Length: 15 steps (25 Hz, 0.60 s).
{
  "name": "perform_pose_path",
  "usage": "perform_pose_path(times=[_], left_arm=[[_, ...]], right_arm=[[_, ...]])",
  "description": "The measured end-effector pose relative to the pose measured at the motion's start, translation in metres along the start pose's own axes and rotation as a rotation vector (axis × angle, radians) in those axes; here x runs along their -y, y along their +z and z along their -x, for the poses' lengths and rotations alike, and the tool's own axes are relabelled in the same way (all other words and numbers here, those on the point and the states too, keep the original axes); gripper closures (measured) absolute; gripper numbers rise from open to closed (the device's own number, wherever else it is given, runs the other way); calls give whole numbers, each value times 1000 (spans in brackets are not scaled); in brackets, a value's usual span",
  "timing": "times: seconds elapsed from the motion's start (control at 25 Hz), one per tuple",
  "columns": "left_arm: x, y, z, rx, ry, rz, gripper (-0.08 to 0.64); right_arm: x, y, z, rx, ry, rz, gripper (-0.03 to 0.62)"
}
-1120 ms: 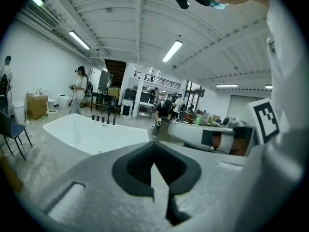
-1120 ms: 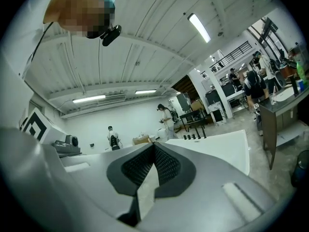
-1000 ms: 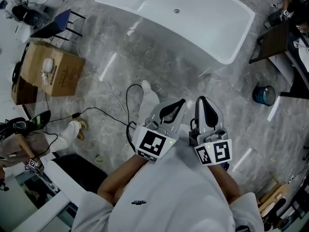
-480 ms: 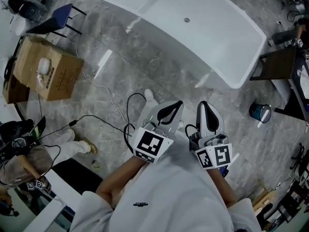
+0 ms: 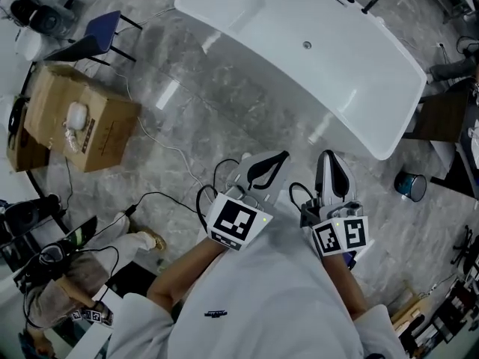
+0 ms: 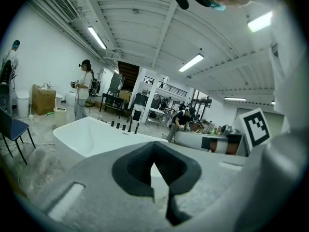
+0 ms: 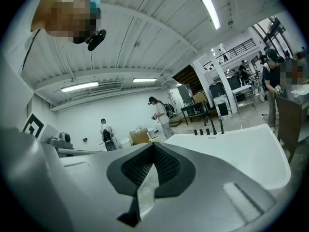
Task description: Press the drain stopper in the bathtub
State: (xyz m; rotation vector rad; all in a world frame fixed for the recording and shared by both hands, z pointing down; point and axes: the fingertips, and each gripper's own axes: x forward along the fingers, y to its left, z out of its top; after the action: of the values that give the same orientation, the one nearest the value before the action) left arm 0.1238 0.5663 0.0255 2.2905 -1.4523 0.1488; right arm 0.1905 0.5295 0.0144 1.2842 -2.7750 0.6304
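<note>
one bathtub [image 5: 337, 73] nearer; two grippers [image 5: 281, 157] [image 5: 329, 157] closed.

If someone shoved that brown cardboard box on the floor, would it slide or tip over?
The cardboard box looks low and wide, so it would probably slide rather than tip, helped by the glossy floor. The white bundle lying loose on top might shift or fall off.

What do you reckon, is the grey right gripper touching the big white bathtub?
Apart. In the head view, a stretch of grey marbled floor lies between the grey right gripper and the big white bathtub.
</note>
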Motion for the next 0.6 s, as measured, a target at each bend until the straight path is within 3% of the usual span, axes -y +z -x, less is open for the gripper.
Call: perform_pose_path(times=[0.32,0.6], left_arm=[[-61,24,-24,-2,-4,18,560],[-118,49,-76,-2,29,31,560]], right_arm=[[-3,7,-68,-30,-8,5,597],[19,19,-154,-44,38,-2,597]])
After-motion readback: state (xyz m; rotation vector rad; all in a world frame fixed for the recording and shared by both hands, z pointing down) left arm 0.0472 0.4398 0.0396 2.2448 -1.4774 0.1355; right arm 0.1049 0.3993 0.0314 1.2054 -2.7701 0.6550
